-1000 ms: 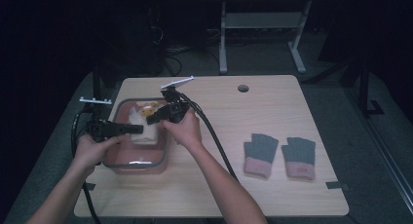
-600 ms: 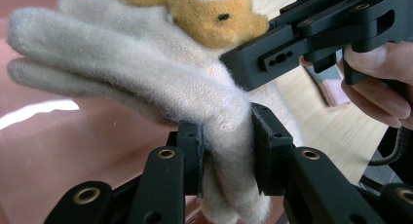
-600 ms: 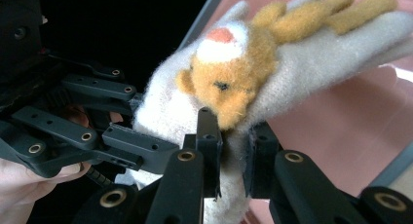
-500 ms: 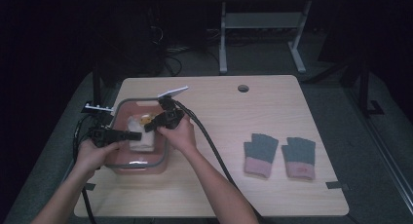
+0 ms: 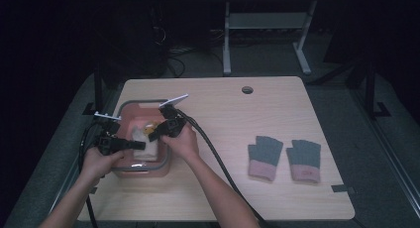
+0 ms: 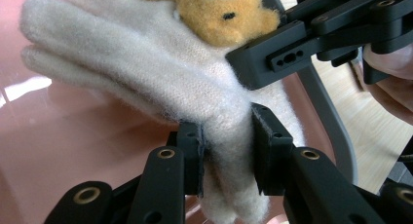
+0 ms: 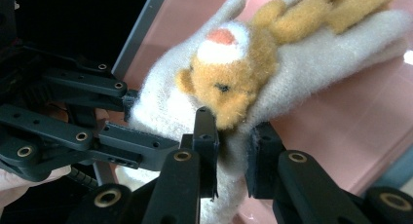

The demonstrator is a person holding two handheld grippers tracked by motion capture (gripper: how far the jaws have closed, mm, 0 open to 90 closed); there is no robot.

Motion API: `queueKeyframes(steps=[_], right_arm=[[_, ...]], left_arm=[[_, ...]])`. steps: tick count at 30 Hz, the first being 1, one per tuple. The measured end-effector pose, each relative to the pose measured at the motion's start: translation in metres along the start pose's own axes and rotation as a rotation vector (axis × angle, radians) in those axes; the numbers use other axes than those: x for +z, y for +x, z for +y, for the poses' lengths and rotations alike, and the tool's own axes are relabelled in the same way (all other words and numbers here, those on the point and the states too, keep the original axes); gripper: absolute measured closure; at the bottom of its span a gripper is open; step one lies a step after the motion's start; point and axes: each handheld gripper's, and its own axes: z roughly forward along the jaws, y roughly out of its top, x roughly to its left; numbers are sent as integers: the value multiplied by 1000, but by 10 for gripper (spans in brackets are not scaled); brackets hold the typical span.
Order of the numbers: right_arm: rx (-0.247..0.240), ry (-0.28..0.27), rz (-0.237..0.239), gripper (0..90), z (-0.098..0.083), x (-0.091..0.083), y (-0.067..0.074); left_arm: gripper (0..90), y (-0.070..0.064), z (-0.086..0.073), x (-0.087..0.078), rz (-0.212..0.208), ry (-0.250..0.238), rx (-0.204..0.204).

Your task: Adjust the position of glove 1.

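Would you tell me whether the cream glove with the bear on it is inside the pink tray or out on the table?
Inside. The cream glove lies over the pink tray floor, within its grey rim, gripped by the left gripper and the right gripper.

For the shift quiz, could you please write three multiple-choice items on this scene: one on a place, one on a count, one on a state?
1. Where does the cream glove lie?
A. In the pink tray
B. Beside the table's hole
C. On the floor

2. How many grey gloves lie on the table?
A. One
B. Two
C. Four

3. How does the left gripper stand?
A. Wide open above the glove
B. Shut on the cream glove
C. Shut on a grey glove

Answers:
1 A: the pink floor of the tray lies under the glove in both gripper views.
2 B: a pair lies side by side at the table's right in the high view.
3 B: the left gripper view shows its pads pinching the cream knit between them.
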Motion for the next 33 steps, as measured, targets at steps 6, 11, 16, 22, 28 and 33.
queueKeyframes(steps=[6, 11, 16, 22, 28, 33], right_arm=[[-11, 8, -32, 744, -2, -2, 1], [-35, 9, -53, 742, -4, -10, 3], [-43, 12, -61, 722, -5, -16, 6], [-42, -7, -42, 713, -5, -29, 7], [-45, -31, -30, 712, -8, -41, 7], [-48, -53, -22, 708, -10, -51, 7]], left_arm=[[691, 0, -2, 3, 21, 16, -7], [691, 4, -4, 6, 43, 29, -19], [690, 3, -4, 10, 82, 59, -10], [681, 5, -6, 13, 111, 84, -21], [530, 4, -2, 7, 132, 78, -43], [497, 1, 5, -9, 163, 38, -26]])
